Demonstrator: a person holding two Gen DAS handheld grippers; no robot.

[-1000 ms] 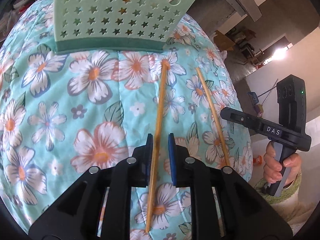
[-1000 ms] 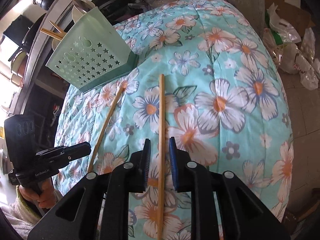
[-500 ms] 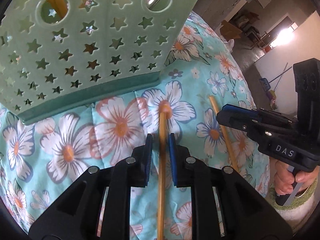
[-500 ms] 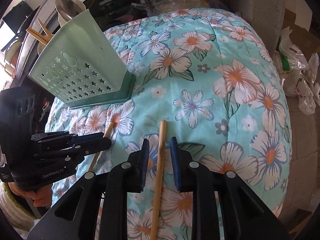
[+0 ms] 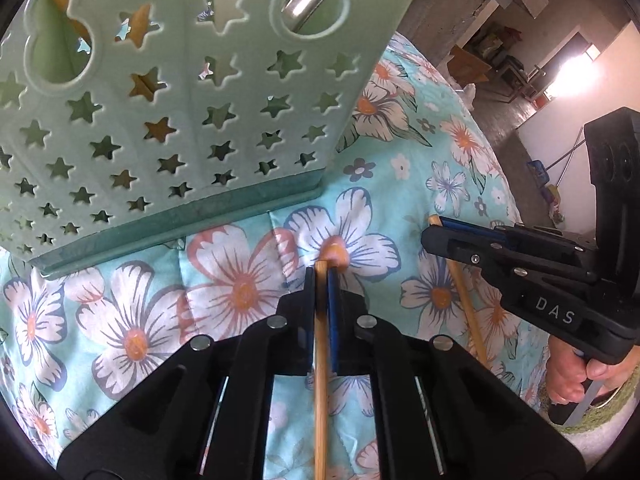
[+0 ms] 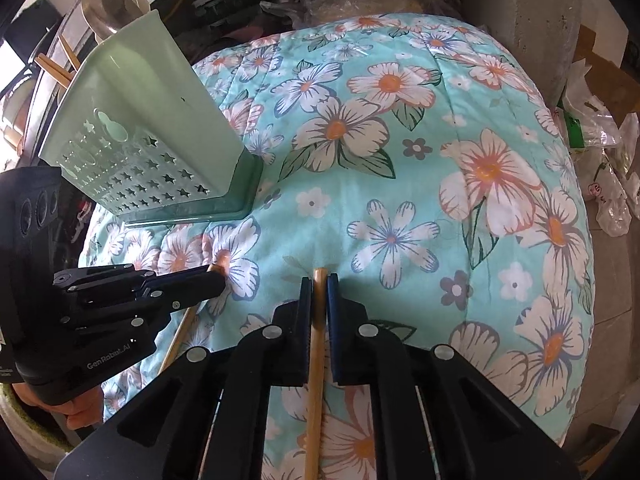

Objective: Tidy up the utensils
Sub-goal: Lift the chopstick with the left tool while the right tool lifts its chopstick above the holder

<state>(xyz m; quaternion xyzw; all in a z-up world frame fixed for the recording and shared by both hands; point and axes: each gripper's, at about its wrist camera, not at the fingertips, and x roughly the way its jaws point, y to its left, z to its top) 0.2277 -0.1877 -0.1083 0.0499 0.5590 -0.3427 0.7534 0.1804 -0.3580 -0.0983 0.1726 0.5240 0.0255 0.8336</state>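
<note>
- The work surface was a quilted cloth (image 6: 400, 168) in turquoise with big white and orange flowers, spread over a rounded top; behind it lay a cluttered room with concrete pillars and plastic bags on the floor.
- A pale green holder (image 5: 172, 92) pierced with star holes stood upright on the cloth, toward its far left side.
- The holder already had things in it: a metal spoon (image 6: 108, 10) and several wooden sticks rose above its rim in the right wrist view, so part of the sorting looked done.
- Two chopsticks were still outside it, both low over the cloth, just short of the holder's base.
- The left gripper (image 5: 321, 276) had its jaws drawn nearly together around the left chopstick (image 5: 320, 380), close to that stick's far end; the fingers seemed to touch it on both sides.
- The right gripper (image 6: 319, 280) was likewise narrowed onto the right chopstick (image 6: 316, 380), gripping it near its tip.
- Whether either stick had left the cloth could not be told.
- By my reading, what remained was to raise both sticks, turn them upright and drop them into the holder.
- No other loose utensils were visible on the cloth.
</note>
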